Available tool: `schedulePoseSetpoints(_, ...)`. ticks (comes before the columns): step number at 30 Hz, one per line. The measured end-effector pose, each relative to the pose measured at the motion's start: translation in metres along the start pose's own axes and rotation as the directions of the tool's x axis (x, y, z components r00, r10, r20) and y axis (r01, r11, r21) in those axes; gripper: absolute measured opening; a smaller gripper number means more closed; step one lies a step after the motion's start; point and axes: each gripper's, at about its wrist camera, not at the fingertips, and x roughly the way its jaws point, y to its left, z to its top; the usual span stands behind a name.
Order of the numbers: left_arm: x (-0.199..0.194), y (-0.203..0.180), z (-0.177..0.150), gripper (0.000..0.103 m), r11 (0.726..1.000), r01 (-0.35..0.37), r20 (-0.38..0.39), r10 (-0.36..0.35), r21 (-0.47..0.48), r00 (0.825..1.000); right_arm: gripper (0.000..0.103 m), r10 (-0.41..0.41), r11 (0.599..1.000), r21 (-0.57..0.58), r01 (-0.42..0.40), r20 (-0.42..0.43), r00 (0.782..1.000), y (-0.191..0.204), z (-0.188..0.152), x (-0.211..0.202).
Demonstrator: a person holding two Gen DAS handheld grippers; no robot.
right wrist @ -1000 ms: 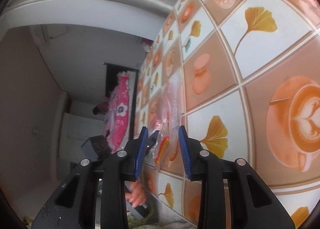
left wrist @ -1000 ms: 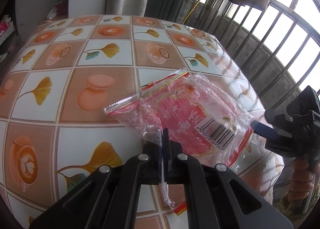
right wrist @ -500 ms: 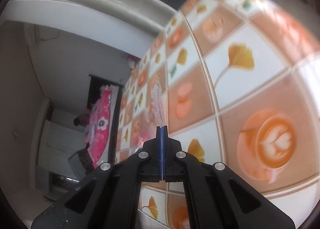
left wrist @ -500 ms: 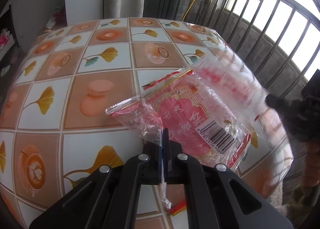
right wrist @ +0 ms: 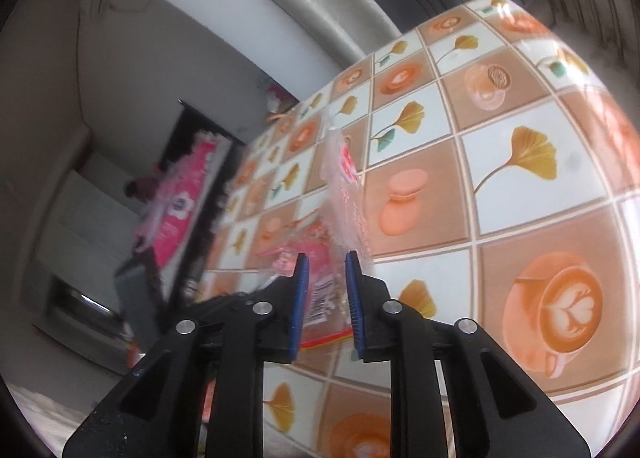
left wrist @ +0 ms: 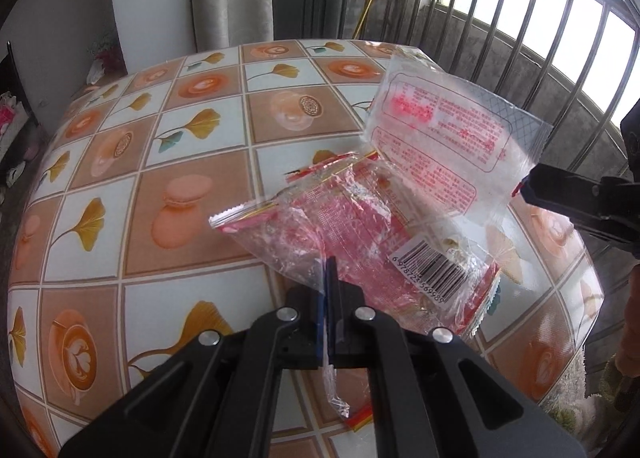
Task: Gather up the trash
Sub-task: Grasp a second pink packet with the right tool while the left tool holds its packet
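Two wrappers: red wrapper (left wrist: pixel 360 242) lifted over table (left wrist: pixel 120 178), pinched in closed left gripper (left wrist: pixel 328 294); clear wrapper (left wrist: pixel 436 138) loose at half-open, empty right gripper (right wrist: pixel 326 278). Re-close on clear wrapper edge before moving.

Right gripper (left wrist: pixel 524 188) is cut off by the frame edge in left wrist view, only its tip shows, so finger spacing is unreadable there. Clear wrapper (right wrist: pixel 346 194) is motion-blurred in right wrist view; can't tell if it touches the right pad. Red wrapper (left wrist: pixel 360 242) near edge is hidden behind the left fingers (left wrist: pixel 318 314). Small print on both wrappers too small to read. Worktop (left wrist: pixel 132 218) near edge is cropped.
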Motion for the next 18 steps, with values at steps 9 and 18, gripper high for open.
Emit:
schedulePoseSetpoints(9,0.0,0.0,-0.001,0.0,1.0,0.006,0.007,-0.006,-0.008,1.0,0.023,-0.116,0.99,-0.083,0.118,0.03,0.993,-0.001,0.007,0.024)
schedulePoseSetpoints(18,-0.002,0.004,-0.003,0.0,0.999,0.025,0.014,-0.024,-0.034,1.0,0.0,-0.11,0.994,0.018,0.109,0.077,0.991,-0.02,0.02,0.023)
